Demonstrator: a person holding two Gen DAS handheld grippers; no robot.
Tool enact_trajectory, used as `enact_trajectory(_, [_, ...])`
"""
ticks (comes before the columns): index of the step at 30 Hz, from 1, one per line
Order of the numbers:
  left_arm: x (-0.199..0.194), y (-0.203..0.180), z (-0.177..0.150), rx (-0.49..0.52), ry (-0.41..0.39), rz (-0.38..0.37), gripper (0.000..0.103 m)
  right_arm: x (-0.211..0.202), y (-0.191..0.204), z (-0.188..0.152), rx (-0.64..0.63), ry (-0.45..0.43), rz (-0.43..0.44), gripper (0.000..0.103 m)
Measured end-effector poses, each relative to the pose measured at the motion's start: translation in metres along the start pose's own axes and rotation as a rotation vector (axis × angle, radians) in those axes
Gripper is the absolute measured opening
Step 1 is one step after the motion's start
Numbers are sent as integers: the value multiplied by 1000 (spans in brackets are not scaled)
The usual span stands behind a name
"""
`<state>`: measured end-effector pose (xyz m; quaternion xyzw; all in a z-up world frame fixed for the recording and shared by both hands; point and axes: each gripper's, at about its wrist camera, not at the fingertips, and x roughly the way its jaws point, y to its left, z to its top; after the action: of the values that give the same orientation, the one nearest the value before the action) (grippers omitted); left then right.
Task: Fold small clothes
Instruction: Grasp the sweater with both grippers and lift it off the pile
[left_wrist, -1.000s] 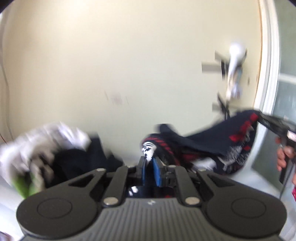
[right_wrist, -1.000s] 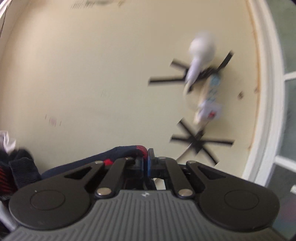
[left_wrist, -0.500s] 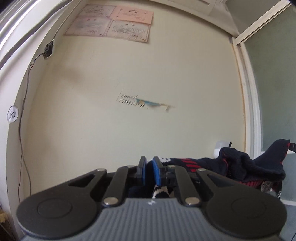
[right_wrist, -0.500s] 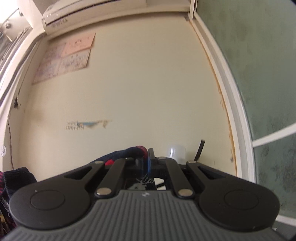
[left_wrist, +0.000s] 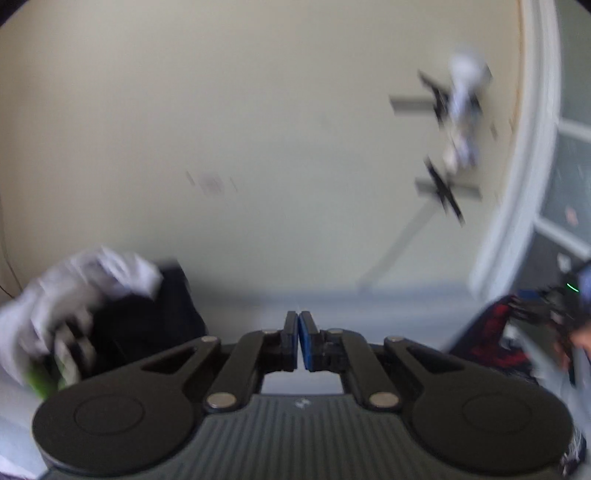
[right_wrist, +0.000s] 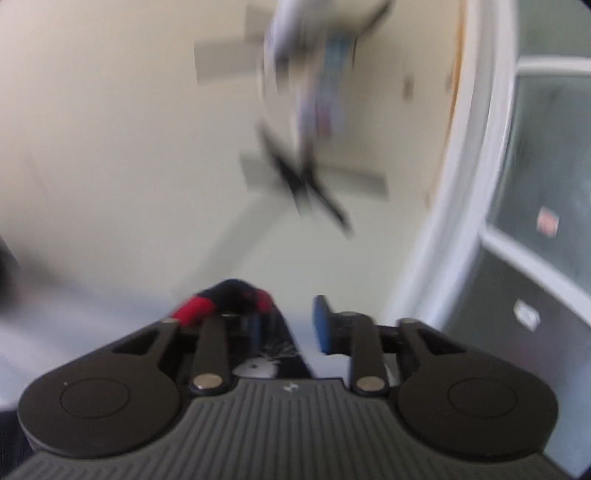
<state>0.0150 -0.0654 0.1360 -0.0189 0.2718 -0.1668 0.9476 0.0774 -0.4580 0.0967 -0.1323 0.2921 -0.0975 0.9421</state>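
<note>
- Since the earlier frame, the left gripper (left_wrist: 297, 322) had let go of the dark garment; its pads sat together with nothing between them.
- Right gripper (right_wrist: 291, 317) jaws were opening, a gap showing between the pads; the garment (right_wrist: 236, 295), navy with red trim, lay against the left pad only.
- In the left view, the garment (left_wrist: 495, 332) sat at the right edge, near a hand (left_wrist: 580, 339).
- Clothes pile (left_wrist: 92, 310), white and dark, lay at left.
- Both views were motion-blurred.

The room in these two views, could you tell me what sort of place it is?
Probably a room at home: a plain cream wall, a white door frame with frosted glass, and a pile of clothes.
</note>
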Motion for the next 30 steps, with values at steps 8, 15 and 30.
enact_trajectory(8, [5,-66,-108,288,209,-158,48,-7,-11,-60,32,51,175,63])
enact_trajectory(15, [1,-86,-147,430,274,-73,34,-4,4,-78,345,303,602,71])
enact_trajectory(30, [53,-3,-37,-19,22,230,13,76,82,23,369,139,548,42])
